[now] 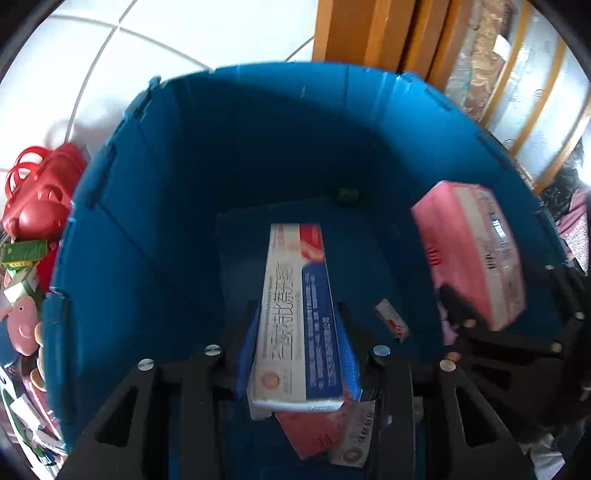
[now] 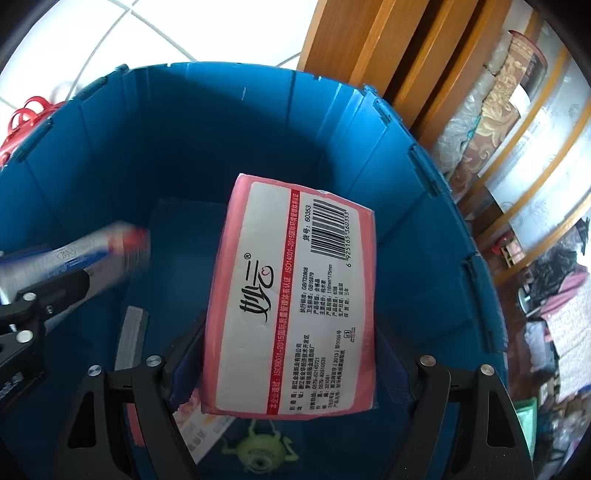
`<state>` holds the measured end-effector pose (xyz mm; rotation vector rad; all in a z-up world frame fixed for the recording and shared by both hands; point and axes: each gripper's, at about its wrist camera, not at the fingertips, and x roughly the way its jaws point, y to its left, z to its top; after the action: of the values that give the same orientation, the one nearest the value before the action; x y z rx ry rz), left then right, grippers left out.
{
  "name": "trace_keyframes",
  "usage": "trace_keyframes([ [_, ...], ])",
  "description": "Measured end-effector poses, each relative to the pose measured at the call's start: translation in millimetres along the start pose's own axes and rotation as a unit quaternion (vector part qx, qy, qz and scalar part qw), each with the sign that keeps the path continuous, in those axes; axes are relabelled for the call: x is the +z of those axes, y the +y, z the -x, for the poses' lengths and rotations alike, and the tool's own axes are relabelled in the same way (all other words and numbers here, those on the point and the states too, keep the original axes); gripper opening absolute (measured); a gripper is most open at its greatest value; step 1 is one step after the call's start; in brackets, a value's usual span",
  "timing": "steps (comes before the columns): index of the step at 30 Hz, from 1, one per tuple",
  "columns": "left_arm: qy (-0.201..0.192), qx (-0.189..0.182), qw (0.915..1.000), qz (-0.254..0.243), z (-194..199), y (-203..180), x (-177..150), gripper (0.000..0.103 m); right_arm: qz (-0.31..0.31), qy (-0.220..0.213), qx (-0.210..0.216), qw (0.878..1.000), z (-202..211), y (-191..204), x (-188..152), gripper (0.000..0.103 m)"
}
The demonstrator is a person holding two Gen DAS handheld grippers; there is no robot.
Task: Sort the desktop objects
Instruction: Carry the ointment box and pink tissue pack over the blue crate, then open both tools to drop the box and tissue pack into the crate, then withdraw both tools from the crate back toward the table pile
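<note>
Both grippers reach down into a deep blue bin [image 1: 221, 147] [image 2: 147, 147]. My left gripper [image 1: 297, 308] is shut on a long white, blue and red carton [image 1: 291, 258], which points away from me over the bin's floor. The same carton [image 2: 110, 240] shows blurred at the left of the right wrist view, in the left gripper [image 2: 70, 273]. My right gripper [image 2: 290, 325] is shut on a pink tissue pack [image 2: 295, 295], label and barcode facing the camera. In the left wrist view the tissue pack [image 1: 469, 251] hangs at the right, inside the bin, in the right gripper [image 1: 506, 284].
On the bin's floor lie a red box [image 1: 314, 432], a small white and red packet [image 1: 391, 317] and a pale green toy [image 2: 258, 450]. Left of the bin are a red plastic basket [image 1: 40, 192] and several small items [image 1: 22, 325]. Wooden furniture [image 1: 369, 29] stands behind.
</note>
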<state>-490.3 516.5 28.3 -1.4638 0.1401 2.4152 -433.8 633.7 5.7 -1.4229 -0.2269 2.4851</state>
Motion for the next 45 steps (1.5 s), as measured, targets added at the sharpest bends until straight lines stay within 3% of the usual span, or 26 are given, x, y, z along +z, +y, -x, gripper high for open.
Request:
trace_keyframes([
  [6, 0.045, -0.029, 0.9985, 0.011, -25.9, 1.2, -8.0, 0.039, 0.016, 0.006, -0.012, 1.000, -5.8, 10.4, -6.9, 0.082],
  [14, 0.006, 0.011, 0.9996, -0.024, -12.1, -8.0, -12.4, 0.039, 0.031, 0.002, 0.001, 1.000, 3.9, 15.0, -6.1, 0.086],
  [17, -0.013, 0.022, 0.9994, -0.023, 2.7, -8.4, -14.9, 0.039, 0.041, -0.022, -0.020, 0.999, 17.8, 18.8, -5.0, 0.088],
  [20, -0.036, 0.024, 0.9989, -0.015, 24.0, -3.9, -17.6, 0.039, 0.043, -0.045, -0.015, 0.998, 37.6, 16.2, -1.8, 0.095],
  [24, -0.082, 0.004, 0.9966, -0.008, 64.5, 5.5, -23.5, 0.039, 0.032, -0.092, -0.015, 0.995, 73.6, 3.9, -3.6, 0.101],
  [26, -0.112, 0.007, 0.9936, -0.012, 88.5, 10.8, -30.3, 0.040, 0.024, -0.121, -0.015, 0.992, 94.7, 1.7, -9.9, 0.102],
  [28, -0.144, 0.018, 0.9893, -0.015, 113.3, 14.3, -45.3, 0.055, 0.014, -0.151, -0.012, 0.988, 115.8, -0.9, -15.2, 0.102],
  [30, -0.175, 0.019, 0.9843, -0.014, 135.2, 18.1, -56.3, 0.063, 0.000, -0.182, -0.010, 0.983, 136.2, -2.5, -23.0, 0.103],
  [39, -0.285, 0.025, 0.9578, -0.022, 204.6, 59.4, -113.8, 0.067, -0.040, -0.299, 0.010, 0.953, 213.7, 35.7, -76.1, 0.103],
  [45, -0.329, 0.066, 0.9420, 0.005, 228.2, 106.7, -167.3, 0.067, -0.049, -0.347, 0.078, 0.933, 241.4, 78.4, -104.2, 0.103],
])
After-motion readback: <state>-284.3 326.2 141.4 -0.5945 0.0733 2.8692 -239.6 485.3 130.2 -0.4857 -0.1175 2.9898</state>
